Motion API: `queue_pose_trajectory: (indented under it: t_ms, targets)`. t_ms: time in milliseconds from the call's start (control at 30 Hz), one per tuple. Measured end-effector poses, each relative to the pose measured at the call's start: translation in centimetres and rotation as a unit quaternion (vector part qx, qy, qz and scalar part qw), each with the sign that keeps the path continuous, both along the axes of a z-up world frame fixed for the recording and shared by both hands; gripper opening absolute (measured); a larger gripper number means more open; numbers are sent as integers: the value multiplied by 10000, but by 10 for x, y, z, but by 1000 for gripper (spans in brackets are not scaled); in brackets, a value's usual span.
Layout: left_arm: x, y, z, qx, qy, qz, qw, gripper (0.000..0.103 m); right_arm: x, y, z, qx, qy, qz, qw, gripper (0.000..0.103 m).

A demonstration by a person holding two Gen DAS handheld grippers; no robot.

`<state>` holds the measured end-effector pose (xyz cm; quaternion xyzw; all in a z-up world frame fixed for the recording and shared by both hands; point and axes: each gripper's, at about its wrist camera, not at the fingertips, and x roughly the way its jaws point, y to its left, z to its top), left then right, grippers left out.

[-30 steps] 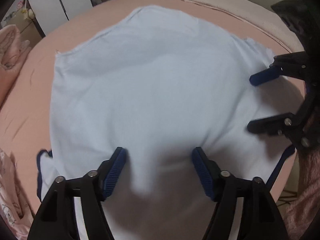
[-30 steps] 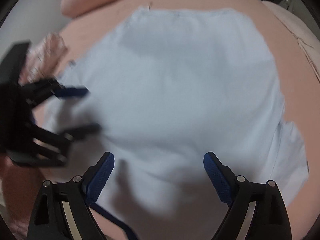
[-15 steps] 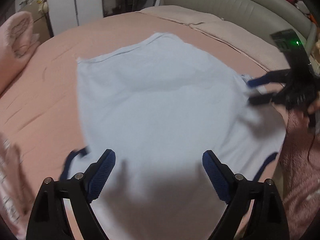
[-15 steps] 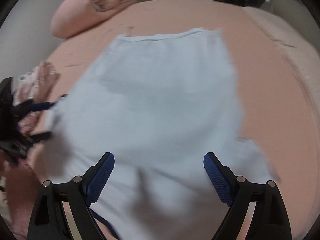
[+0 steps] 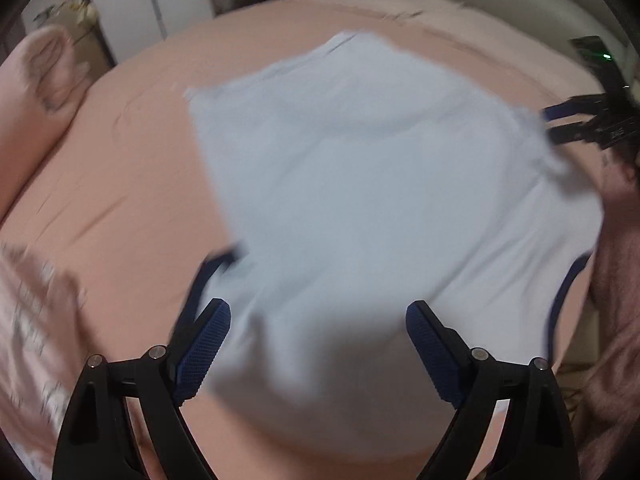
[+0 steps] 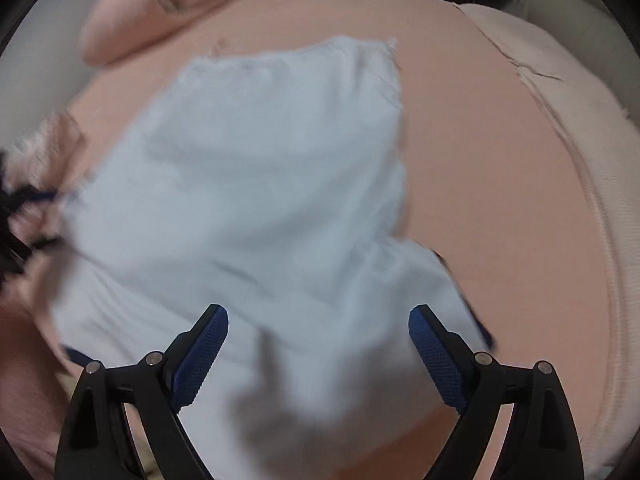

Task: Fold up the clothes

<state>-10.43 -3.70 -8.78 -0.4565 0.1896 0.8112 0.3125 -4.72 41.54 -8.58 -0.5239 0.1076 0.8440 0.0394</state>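
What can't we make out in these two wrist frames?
- Left wrist view: motion blur smears the light blue shirt; its near hem is cut off behind the left gripper.
- Left wrist view: right gripper at the frame edge, small and blurred; grip on the shirt unclear.
- Right wrist view: left gripper is a dark smear at the left edge; state unreadable.
- Both views: the print on the pink pillow is illegible.

Peach bedsheet (image 5: 120, 168) is covering the bed; pink patterned pillow (image 5: 44, 80) is lying at its far edge w/ white cabinet doors (image 5: 148, 4) standing behind.
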Motion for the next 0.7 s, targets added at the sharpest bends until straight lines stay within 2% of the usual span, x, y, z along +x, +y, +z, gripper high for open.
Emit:
queue_pose_trajectory:
  t_ms: [100, 133, 200, 233, 267, 333, 400, 467, 500, 567, 600, 700]
  targets:
    - [-6, 51, -11, 252, -80, -90, 9996, 91, -34, -39, -10, 65, -44, 185, 9998, 99]
    - [-12, 65, -21, 152, -178, -40, 9997, 91, -43, -49, -21, 159, -185, 321, 9992, 99]
    - [-29, 74, -47, -314, -312, 26, 9990, 92, -52, -64, -47, 545, -600, 578, 9950, 99]
    - [-32, 67, -47, -208, -345, 26, 9992, 92, -50, -66, -55, 705, -657, 615, 9934, 101]
    - [-35, 52, -44, -198, -375, 139, 9990, 91, -47, -63, -60, 751, -682, 585, 9931, 102]
    - [-42, 15, -40, -239, -464, 424, 9977, 91, -33, -36, -54, 428, -616, 261, 9968, 102]
    - [-46, -33, -35, -218, -515, 870, 9946, 91, -14, -5, -47, 319, -621, -71, 9975, 102]
    - [-48, -84, -24, 11, -534, 1483, 9875, 91, 3, 15, -43, 686, -818, -265, 9939, 102]
    - [-50, -106, -20, 159, -586, 1790, 9820, 91, 8, 19, -41, 719, -894, -291, 9930, 102]
    - [-51, -141, -16, 381, -696, 2286, 9703, 89, 13, 9, -30, 234, -667, -116, 9974, 102]
    - [-51, -150, -19, 504, -821, 2342, 9674, 87, 10, -5, -23, 54, -489, 25, 9988, 102]
    - [-44, -145, -28, 631, -998, 2133, 9698, 82, -17, -69, -5, -192, -89, 609, 9979, 102]
